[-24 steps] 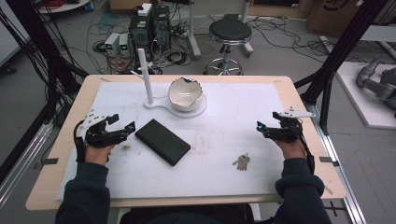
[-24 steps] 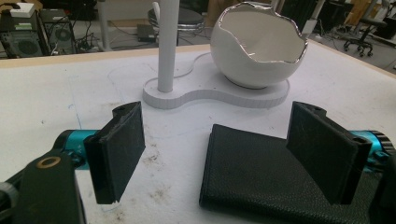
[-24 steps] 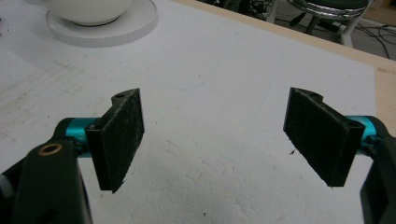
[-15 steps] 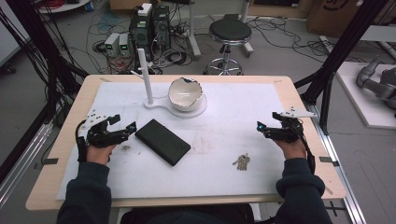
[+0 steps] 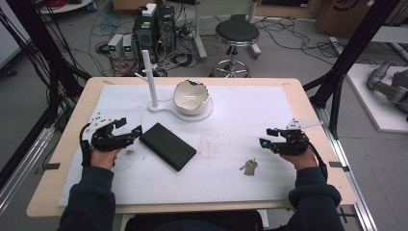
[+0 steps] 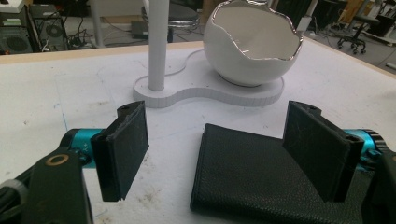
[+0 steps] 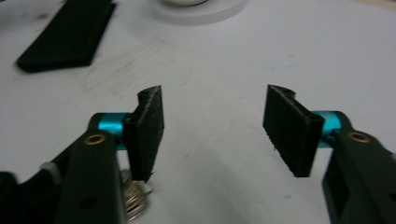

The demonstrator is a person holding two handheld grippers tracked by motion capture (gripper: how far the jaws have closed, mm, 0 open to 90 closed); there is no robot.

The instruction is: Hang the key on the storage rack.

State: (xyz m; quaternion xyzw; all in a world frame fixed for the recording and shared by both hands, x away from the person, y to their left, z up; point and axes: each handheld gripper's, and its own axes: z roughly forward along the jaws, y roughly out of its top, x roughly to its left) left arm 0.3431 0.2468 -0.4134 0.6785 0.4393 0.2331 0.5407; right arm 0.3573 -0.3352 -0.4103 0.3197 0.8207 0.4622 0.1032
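Note:
A black wallet lies flat on the white mat, left of centre. My left gripper is open just left of it, jaws wide, one end of the black wallet reaching between them. A white egg-shaped bowl sits on a white stand with an upright post at the back. A bunch of keys rests on the mat to the right. My right gripper stands open above and right of the keys, nothing between its jaws.
The white mat covers most of the wooden table. Beyond the far edge stand a black stool, computer boxes and loose cables on the floor. Black frame legs rise at both sides.
My left gripper has shifted slightly toward the wallet. The right gripper has hardly moved.

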